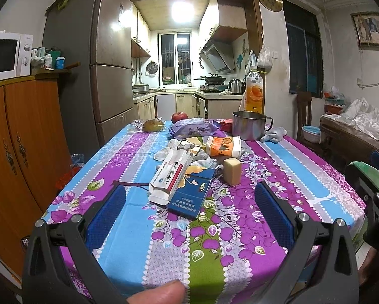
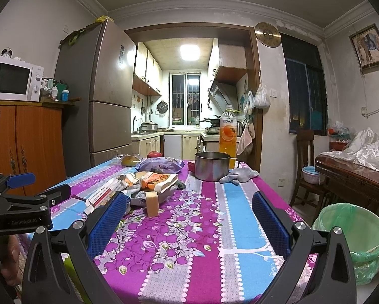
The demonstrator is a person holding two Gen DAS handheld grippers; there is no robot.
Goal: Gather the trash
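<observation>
We read this as the start: nothing collected yet, as far as we can see. All the litter is on the table (image 1: 128, 228), none gripped.

Left to right:
- Left gripper (image 1: 189, 202): jaws spread wide, empty, hovering over the near table edge and aimed at the pile. Thumb visible at the bottom of its view.
- Trash pile, mid-table: white medicine box (image 1: 170, 177) lying flat with its end flap open, resting partly on the blue cigarette pack (image 1: 190, 193). Behind them, crumpled wrappers and an orange-and-white packet (image 1: 223, 146). A tan block (image 1: 232, 171), maybe soap, stands just beside the pack; we can't tell whether it's trash.
- Far end: a purple bread bag (image 1: 193, 128), a bun, an apple, a juice bottle (image 1: 254, 91). Probably not trash, our guess.
- Steel pot (image 1: 249, 125): upright near the far right; inside not visible, so contents unknown. Grey cloth just beside it.
- Right gripper (image 2: 189, 215): also wide open, holding nothing, over the right half of the table.
- Bin (image 2: 351, 240): on the floor off the table's right corner, green liner fitted. What shows of the inside looks empty; the bottom isn't fully visible.

Left to do: essentially everything. Pick each piece and drop it in the bin.
</observation>
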